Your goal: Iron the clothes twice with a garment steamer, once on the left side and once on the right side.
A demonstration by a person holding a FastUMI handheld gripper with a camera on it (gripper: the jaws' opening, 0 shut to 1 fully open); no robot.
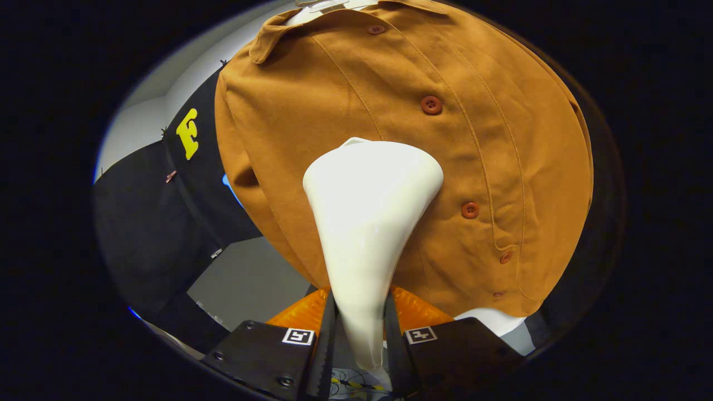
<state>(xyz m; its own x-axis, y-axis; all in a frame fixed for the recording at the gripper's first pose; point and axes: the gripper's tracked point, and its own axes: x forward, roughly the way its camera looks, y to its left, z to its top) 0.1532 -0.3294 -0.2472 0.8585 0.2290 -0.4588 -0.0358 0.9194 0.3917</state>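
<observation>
— So, where's your steamer head (pixel 372 189) now?

— Left of the button row (pixel 431 104), against the brown shirt (pixel 312 122); your gripper (pixel 356 334) pinches its white neck from both sides.

— What could go wrong?

— You drift right, the head snags a button, and the neck may twist between your fingers.
</observation>
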